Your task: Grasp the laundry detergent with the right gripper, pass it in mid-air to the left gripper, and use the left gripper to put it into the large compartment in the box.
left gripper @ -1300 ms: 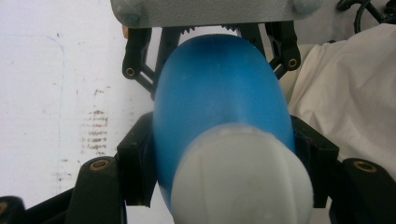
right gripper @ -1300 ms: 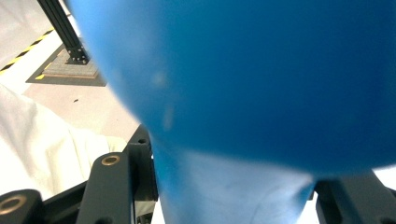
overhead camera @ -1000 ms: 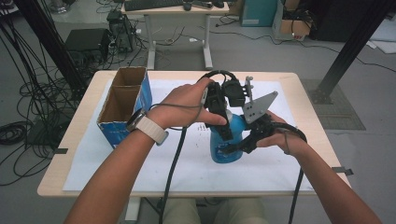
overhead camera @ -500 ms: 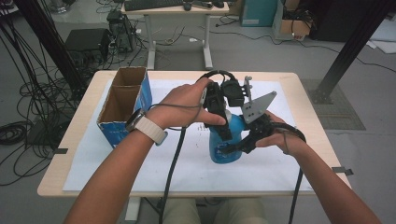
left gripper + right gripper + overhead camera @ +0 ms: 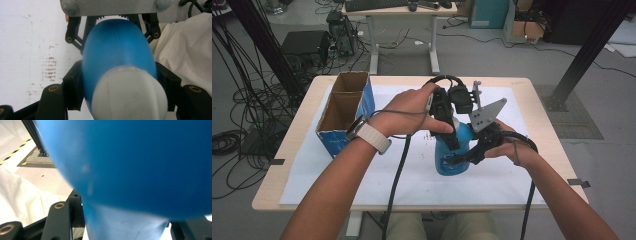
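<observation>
Left tool [image 5: 120, 100] grips bottle's [image 5: 117, 57] white cap [image 5: 130, 97]; high view hides cap.

- Your bottle [image 5: 452, 152] stands mid-table on the paper sheet [image 5: 362, 175].
- The cardboard box [image 5: 343, 112] sits well off to its left.
- There's a desk [image 5: 399, 10] behind your table [image 5: 287, 185].

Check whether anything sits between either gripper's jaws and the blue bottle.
Nothing visible does. The left gripper is shut on the blue bottle near its white cap, jaws against both sides. The right gripper is shut on the bottle's body from the other side. The cardboard box stands apart at the left.
</observation>
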